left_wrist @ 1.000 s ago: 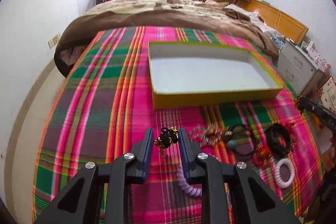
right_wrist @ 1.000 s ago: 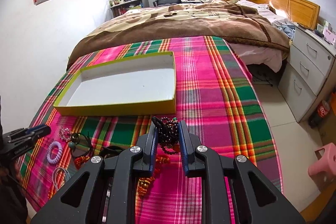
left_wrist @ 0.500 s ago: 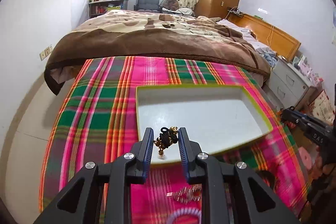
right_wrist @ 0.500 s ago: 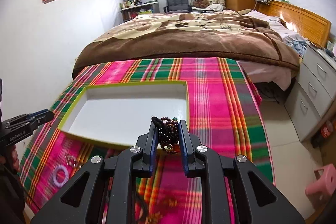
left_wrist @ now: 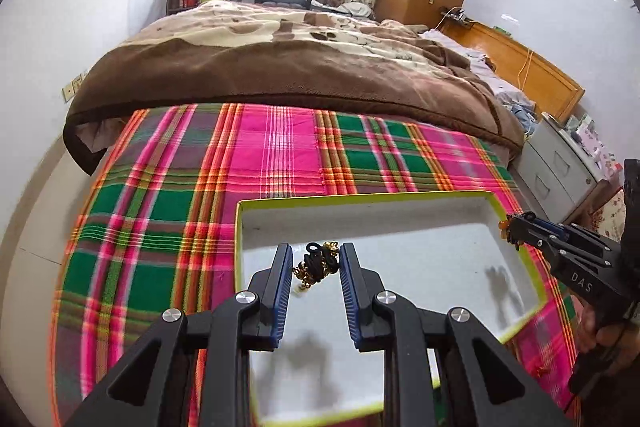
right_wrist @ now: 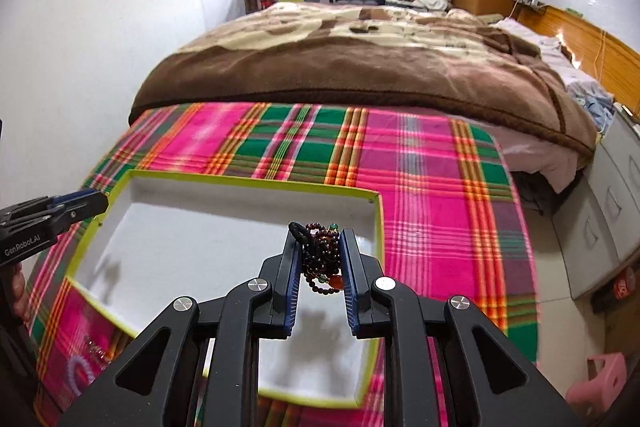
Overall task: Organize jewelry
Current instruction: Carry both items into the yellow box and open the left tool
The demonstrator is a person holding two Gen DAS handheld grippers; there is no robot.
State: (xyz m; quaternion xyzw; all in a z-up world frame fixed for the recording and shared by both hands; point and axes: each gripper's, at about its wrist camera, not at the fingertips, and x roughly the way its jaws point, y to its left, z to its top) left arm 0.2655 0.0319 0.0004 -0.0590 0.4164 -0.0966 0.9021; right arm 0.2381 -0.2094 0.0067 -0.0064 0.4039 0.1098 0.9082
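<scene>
Black-and-gold trinket (left_wrist: 316, 264) clamped between the fingers of the left gripper (left_wrist: 313, 259), hanging over the near-left part of the box floor. Dark beaded bracelet (right_wrist: 322, 259), with one green bead and one orange bead, clamped between the fingers of the right gripper (right_wrist: 320, 259), hanging over the near-right part of the same floor. Fingers of both grippers drawn in on their loads, not fully together. Box (right_wrist: 256, 185) — shallow, white inside, yellow-green rim — bare of jewelry wherever its floor shows. Shadows of both grippers cast on that white floor.

Step in hand, as judged: carrying two pieces to the box at once, both now poised above it and neither yet set down. Next move, as judged: lower each piece towards the floor, spread the fingers, let the two land well apart so cord and beads do not tangle, then lift clear.

More jewelry left on the plaid cloth (right_wrist: 420, 187) near the box's near-left corner — a pale lilac coil ring (right_wrist: 78, 369) and a small glittering piece (right_wrist: 96, 347).

Readable writing: "DAS" on the side of the right gripper in the left wrist view; "GenRobot.AI" on the side of the left gripper in the right wrist view. Red label on a can (right_wrist: 622, 287) on the floor at far right, too small to read.
</scene>
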